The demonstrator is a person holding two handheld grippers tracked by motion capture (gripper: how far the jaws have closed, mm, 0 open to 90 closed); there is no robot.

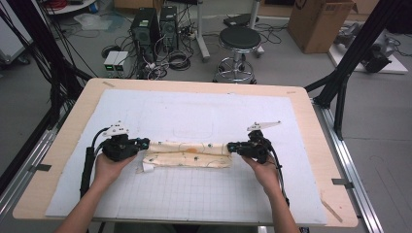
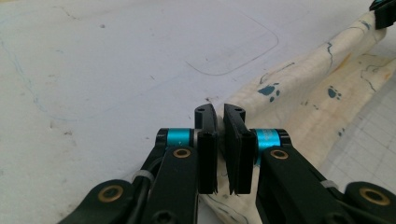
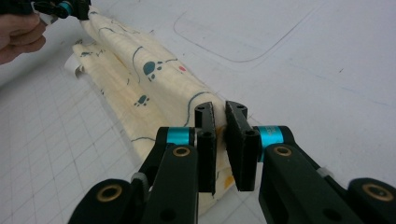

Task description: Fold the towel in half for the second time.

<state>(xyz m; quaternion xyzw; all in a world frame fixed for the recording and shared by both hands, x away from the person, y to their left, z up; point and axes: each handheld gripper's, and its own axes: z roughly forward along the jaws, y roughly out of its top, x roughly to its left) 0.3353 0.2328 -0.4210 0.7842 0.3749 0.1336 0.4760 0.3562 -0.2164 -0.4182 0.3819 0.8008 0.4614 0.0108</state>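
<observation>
A cream cloth (image 1: pixel 189 154) printed with blue paw marks lies folded into a long band across the middle of the white mat (image 1: pixel 194 199). My left gripper (image 1: pixel 144 143) is shut on the band's left end, held in a hand. My right gripper (image 1: pixel 230 146) is shut on its right end. In the left gripper view the jaws (image 2: pixel 220 112) stand nearly together with the cloth (image 2: pixel 299 93) pinched between them. In the right gripper view the right gripper (image 3: pixel 220 109) pinches the cloth (image 3: pixel 154 84) the same way, and the band runs away to the left gripper (image 3: pixel 70 8).
The mat covers a wooden table (image 1: pixel 58 160); a faint rounded outline (image 1: pixel 194 128) is drawn behind the cloth. Beyond the far edge stand a round stool (image 1: pixel 239 41), two computer towers (image 1: pixel 155 26) with cables and a cardboard box (image 1: pixel 318 22). Black frame posts (image 1: pixel 350 63) flank the table.
</observation>
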